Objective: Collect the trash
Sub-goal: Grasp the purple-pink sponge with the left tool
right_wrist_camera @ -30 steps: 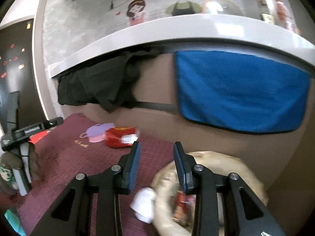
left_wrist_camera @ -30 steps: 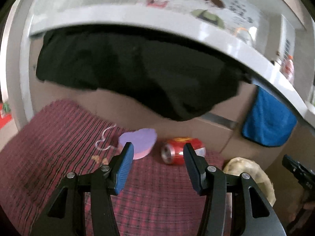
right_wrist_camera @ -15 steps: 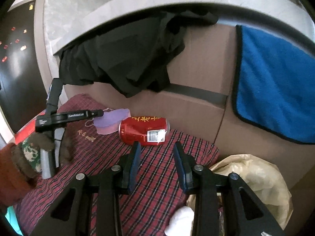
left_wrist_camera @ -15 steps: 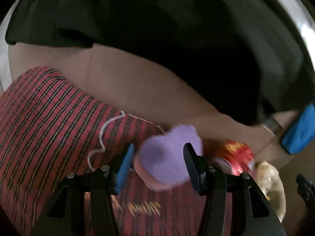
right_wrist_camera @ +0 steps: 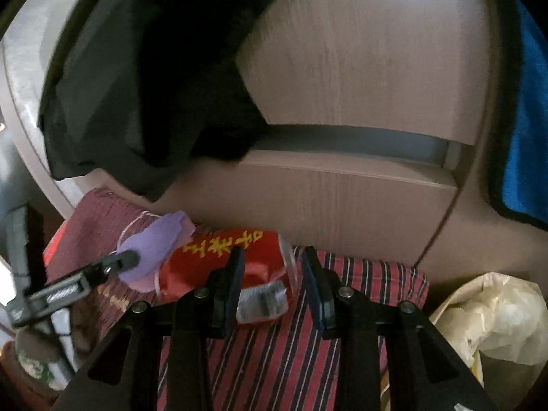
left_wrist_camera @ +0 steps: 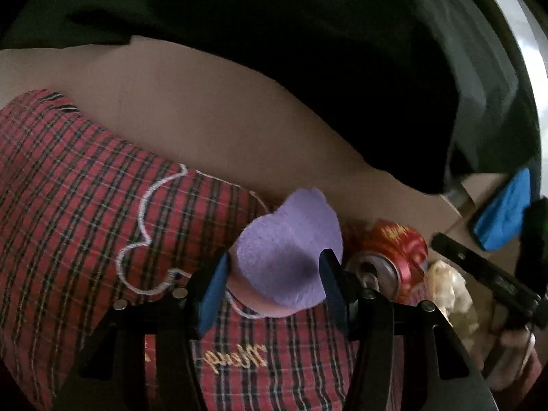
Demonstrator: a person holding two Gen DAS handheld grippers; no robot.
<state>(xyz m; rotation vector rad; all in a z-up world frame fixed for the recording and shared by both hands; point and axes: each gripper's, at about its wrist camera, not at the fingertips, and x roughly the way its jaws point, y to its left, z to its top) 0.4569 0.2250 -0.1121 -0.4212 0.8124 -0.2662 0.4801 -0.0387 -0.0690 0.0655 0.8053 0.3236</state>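
Note:
A purple face mask [left_wrist_camera: 287, 257] with a white ear loop [left_wrist_camera: 144, 219] lies on the red plaid cloth [left_wrist_camera: 85, 178]. My left gripper [left_wrist_camera: 270, 284] is open with its jaws on either side of the mask. A red drink can [right_wrist_camera: 236, 257] lies on its side just right of the mask; it also shows in the left wrist view [left_wrist_camera: 397, 250]. My right gripper [right_wrist_camera: 270, 281] is open, its jaws around the can's right end. The left gripper [right_wrist_camera: 120, 263] shows at the mask [right_wrist_camera: 154, 250] in the right wrist view.
A cream plastic trash bag [right_wrist_camera: 493, 315] sits at the right of the cloth. Behind stands a brown cabinet front [right_wrist_camera: 359, 85] with a black garment [right_wrist_camera: 147, 78] and a blue towel [right_wrist_camera: 527, 120] hanging over it.
Both grippers have moved forward and down. The left one now straddles the mask and the right one has closed in on the can.

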